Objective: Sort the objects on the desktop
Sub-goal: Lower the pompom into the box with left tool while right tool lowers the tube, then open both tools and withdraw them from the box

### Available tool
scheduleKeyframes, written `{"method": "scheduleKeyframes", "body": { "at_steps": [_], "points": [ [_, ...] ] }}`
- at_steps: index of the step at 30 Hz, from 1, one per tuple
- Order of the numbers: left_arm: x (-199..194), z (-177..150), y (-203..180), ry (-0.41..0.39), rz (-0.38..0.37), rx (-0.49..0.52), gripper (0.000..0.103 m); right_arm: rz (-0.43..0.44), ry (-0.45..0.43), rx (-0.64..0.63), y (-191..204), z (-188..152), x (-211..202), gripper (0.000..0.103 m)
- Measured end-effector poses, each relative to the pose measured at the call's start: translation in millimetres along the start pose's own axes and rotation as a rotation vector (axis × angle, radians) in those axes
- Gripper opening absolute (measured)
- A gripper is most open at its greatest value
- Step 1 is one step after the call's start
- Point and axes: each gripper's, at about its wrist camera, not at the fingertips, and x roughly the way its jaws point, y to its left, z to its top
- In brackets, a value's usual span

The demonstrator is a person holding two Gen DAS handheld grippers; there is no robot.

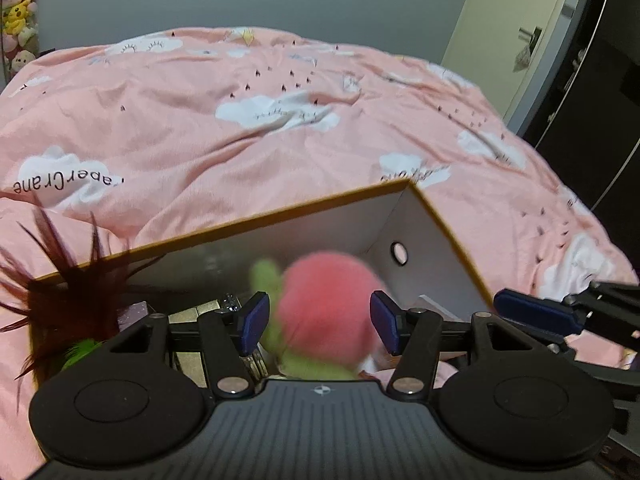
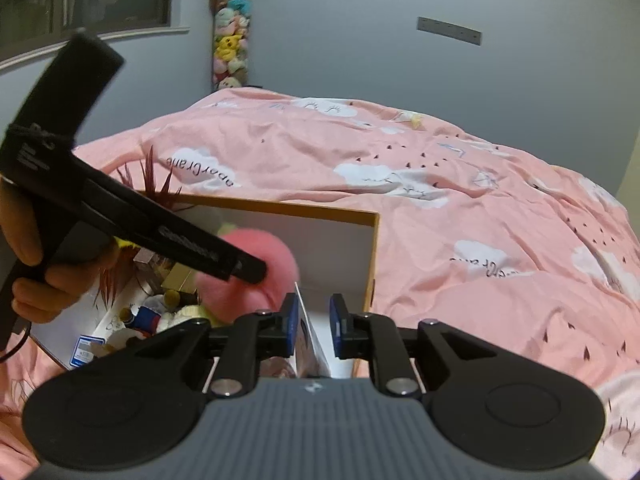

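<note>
- The left gripper (image 1: 316, 320) hangs over an open cardboard box (image 1: 440, 232) that sits on a bed covered in a pink quilt (image 1: 240, 120) printed with white clouds.
- Its two blue-padded fingers (image 1: 256, 316) stand wide apart. A round pink plush toy (image 1: 328, 312) with green parts lies blurred just beyond and between them, inside the box. The pads do not appear to press on it.
- To the left of this gripper, dark red feathers (image 1: 68, 292) stick up over the box's near-left rim, with a tuft of green below them.
- Just ahead of the left finger, a gold-coloured block (image 1: 200, 312) and other small items lie in the box; they are too hidden to name.
- The right gripper (image 2: 314, 332) points down at the right end of the same box.
- Its blue pads (image 2: 292, 328) stand a little apart. A thin white upright card or flat pack (image 2: 306, 332) rises between them, close against the left pad. Whether the pads press on it cannot be told.
- To the left of the right gripper, the box holds a heap of small toys (image 2: 148, 320) and a label-bearing packet.
- Further left and above, a person's hand (image 2: 52, 284) holds the black handle of the left gripper, whose tip reaches over the pink plush toy.
- Far ahead, a tall column of stuffed animals (image 2: 230, 40) stands against the grey wall.
</note>
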Motion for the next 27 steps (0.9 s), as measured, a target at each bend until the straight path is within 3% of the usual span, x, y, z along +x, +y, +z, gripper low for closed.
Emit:
{"method": "scheduleKeyframes", "body": {
  "at_steps": [9,15,17,24,27],
  "points": [
    [-67.8,-11.9,-10.5,-0.165,0.058,-0.015,0.067,-0.029,-0.042,0.105,0.6,-9.0,-27.9,0.035],
    [-111.6,-32.8,-24.8,-0.303,0.187,-0.007,0.075,-0.033,-0.12,0.159,14.9,-4.8,-52.7,0.051],
    [-121.1,-41.1,-29.8,-0.336,0.226,0.004,0.083,-0.032,-0.153,0.16,21.9,-3.4,-61.8,0.057],
    [-140.0,-67.8,-36.7,-0.368,0.33,-0.003,0.088,-0.028,-0.216,0.111,47.5,0.0,-80.4,0.084],
    [-143.5,-77.2,-33.0,-0.377,0.361,-0.024,0.088,-0.032,-0.239,0.106,56.7,-0.2,-88.9,0.087]
  ]
}}
